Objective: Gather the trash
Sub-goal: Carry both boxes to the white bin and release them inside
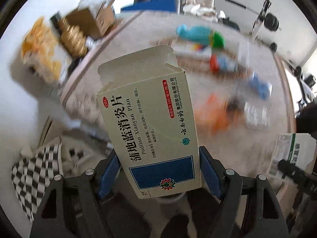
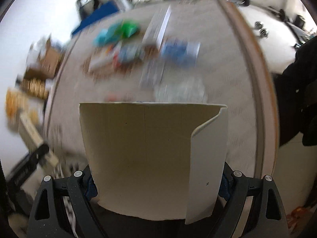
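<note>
My left gripper (image 1: 160, 168) is shut on an empty cream medicine box (image 1: 150, 123) with Chinese print, a blue panel and an open top flap, held above the table edge. My right gripper (image 2: 158, 182) is shut on a plain flattened cardboard box (image 2: 150, 158), its inner side toward the camera. That box also shows at the right edge of the left wrist view (image 1: 289, 154). More litter lies blurred on the grey table (image 2: 223, 103): a teal and green bag (image 1: 200, 35), a blue pack (image 2: 180, 51), an orange wrapper (image 1: 216, 113), clear plastic (image 2: 178, 93).
Beyond the table's left edge, brown cardboard boxes (image 1: 93, 19) and yellow and gold packs (image 1: 41, 45) sit on the white floor. A black-and-white checkered cloth (image 1: 37, 174) lies at lower left. A dark-clothed person (image 2: 301, 99) is at the right.
</note>
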A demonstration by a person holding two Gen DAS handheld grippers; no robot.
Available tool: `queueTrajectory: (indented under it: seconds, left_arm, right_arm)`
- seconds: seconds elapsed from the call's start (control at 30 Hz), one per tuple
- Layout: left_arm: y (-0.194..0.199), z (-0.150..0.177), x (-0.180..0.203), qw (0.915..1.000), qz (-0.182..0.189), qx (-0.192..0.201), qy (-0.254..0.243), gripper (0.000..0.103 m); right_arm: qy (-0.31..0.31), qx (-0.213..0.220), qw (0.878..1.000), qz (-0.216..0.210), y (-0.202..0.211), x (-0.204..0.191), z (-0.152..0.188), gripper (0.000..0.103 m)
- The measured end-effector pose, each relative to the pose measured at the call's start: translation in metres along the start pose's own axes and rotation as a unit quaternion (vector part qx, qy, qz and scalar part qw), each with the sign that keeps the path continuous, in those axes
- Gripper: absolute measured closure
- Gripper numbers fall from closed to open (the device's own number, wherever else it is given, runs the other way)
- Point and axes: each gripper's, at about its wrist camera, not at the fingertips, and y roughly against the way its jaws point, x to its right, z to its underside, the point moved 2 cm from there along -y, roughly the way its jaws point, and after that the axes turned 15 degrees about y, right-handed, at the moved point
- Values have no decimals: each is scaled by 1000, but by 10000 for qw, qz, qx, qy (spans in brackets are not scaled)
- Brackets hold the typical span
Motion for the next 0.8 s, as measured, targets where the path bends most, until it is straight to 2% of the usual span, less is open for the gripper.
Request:
queueTrajectory:
  seconds: [0.07,0.23,0.43,0.57,0.7,0.73,0.8]
  left_arm:
    - [-21,30,-26,9996,-89,-267,100,28]
    - [-85,94,-61,9938,-307,-970,446,28]
    - [-209,155,-88,9824,-238,-1675,792,28]
    - [-307,189,-100,9674,135,-2246,1163,28]
    - [-383,212,-102,9525,431,-2682,1379,28]
    - [-401,216,-102,9466,572,-2835,1427,28]
    - [-435,226,-100,9238,1055,-3331,1563,28]
  right_arm:
    - [228,-382,9989,-109,-23,-19,40,11]
    - [828,-1131,9900,-134,-97,-49,107,11]
    - [1290,-1767,9757,-127,-219,-46,173,11]
    - [1336,-1959,9714,-106,-300,-29,205,12]
    - [1249,-1994,9719,-19,-367,-6,210,12]
    - [1216,-2000,9722,-16,-381,0,211,12]
    - [1194,-2017,9721,-66,-410,9,209,11]
